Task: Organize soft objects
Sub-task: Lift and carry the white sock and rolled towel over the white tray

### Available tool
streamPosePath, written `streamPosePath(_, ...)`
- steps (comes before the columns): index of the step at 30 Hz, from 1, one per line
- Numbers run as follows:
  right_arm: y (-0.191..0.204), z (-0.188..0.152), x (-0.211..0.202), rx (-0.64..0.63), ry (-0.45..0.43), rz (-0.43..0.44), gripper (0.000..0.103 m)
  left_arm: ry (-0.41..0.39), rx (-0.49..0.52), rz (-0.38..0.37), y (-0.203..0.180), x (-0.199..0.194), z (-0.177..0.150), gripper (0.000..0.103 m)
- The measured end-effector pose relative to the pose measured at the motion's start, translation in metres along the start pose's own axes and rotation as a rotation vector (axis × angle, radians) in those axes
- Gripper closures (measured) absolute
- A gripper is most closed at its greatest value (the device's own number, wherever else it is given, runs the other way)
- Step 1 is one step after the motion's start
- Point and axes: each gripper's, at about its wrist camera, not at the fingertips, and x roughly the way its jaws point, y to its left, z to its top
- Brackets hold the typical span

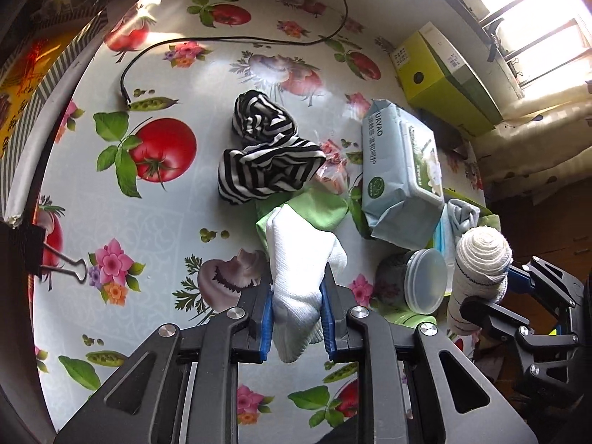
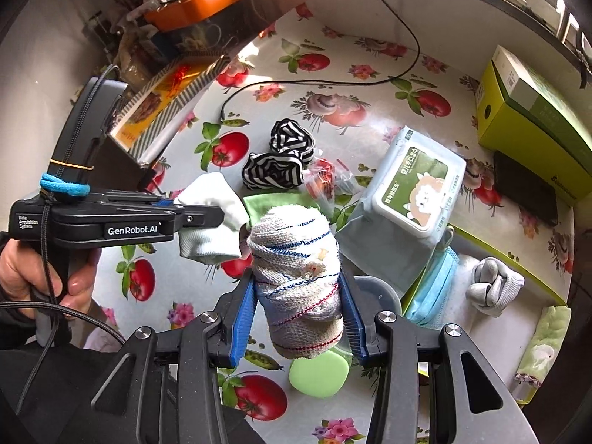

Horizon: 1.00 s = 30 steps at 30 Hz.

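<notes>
The left gripper (image 1: 298, 309) is clamping a white sock (image 1: 296, 259) between its blue pads, above the fruit-patterned tablecloth (image 1: 122, 222). A green cloth (image 1: 318, 209) is lying under the sock's far end, touching a striped black-and-white garment (image 1: 264, 155). Towards the table's right edge, the right gripper (image 1: 492, 296) is pinching a rolled bandage (image 1: 481, 262) beside a wet-wipes pack (image 1: 401, 170).

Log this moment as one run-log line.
left gripper: shut on white sock | right gripper: shut on rolled cloth | striped socks: on table
</notes>
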Motion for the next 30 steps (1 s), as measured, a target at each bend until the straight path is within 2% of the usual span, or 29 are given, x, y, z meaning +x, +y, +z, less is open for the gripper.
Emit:
streamPosePath(20,-0.038,-0.016,-0.024,0.103,-0.058,-0.024,0.061,-0.024,0.083,-0.014,-0.04,-0.014,0.01,0.081)
streamPosePath(30,-0.07,-0.029,-0.041,0.188,-0.097,-0.062,0.061,-0.032,0.155,-0.034,-0.075,-0.017,0.019,0.081)
